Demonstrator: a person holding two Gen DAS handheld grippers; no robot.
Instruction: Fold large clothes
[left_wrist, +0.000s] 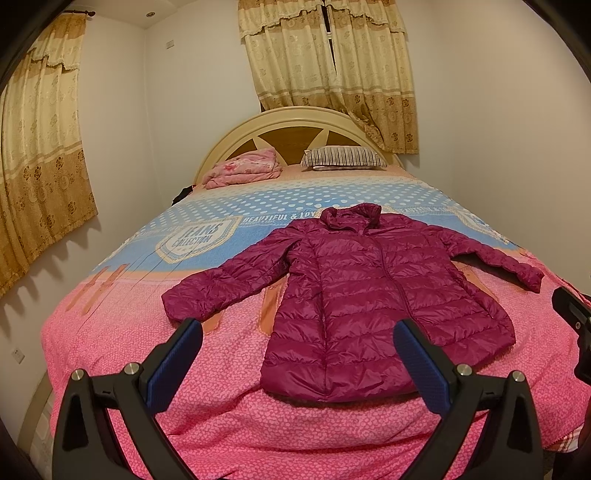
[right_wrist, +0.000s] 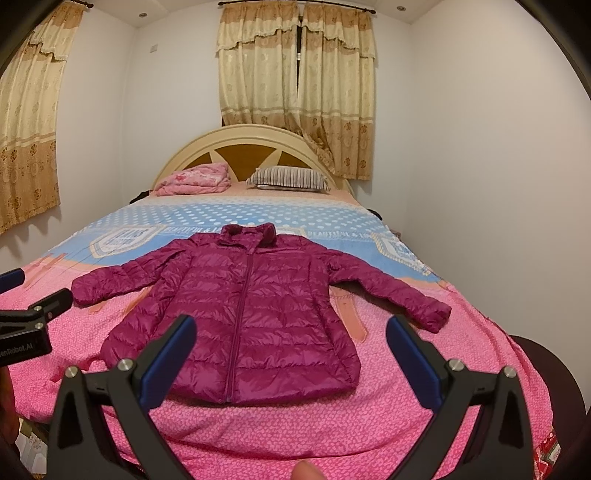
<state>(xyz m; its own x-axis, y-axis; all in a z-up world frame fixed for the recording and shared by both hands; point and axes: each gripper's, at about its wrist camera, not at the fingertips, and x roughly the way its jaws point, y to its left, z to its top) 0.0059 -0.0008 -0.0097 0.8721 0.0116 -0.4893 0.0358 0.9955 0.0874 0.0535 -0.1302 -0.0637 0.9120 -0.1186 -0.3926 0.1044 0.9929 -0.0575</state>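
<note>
Here the magenta puffer jacket (right_wrist: 251, 314) lies flat and zipped, front up, on the bed (right_wrist: 295, 435), collar away from both grippers, sleeves spread out to either side, hem nearest. Nothing has been folded yet, by the look of it.

The right gripper (right_wrist: 291, 336) hovers ahead of the hem with its fingers spread wide and empty; the jacket's body sits just beyond and between them, and its right cuff lies just past the right finger. The left gripper (left_wrist: 299, 339) is likewise wide apart and holds nothing, with the left cuff just beyond its left finger.

The shell looks slick and puffy, so I judge a shallow pinch could slip off, or take only the top layer and drag the jacket askew. Trapped air may make a folded sleeve spring back.

Room is generous: bare bedspread surrounds the jacket on all sides, with the striped pillow (right_wrist: 290, 179) and pink folded quilt (right_wrist: 195, 181) well beyond the collar. The bed's near edge is close beneath the grippers, so pulling towards them could spill the hem over.
</note>
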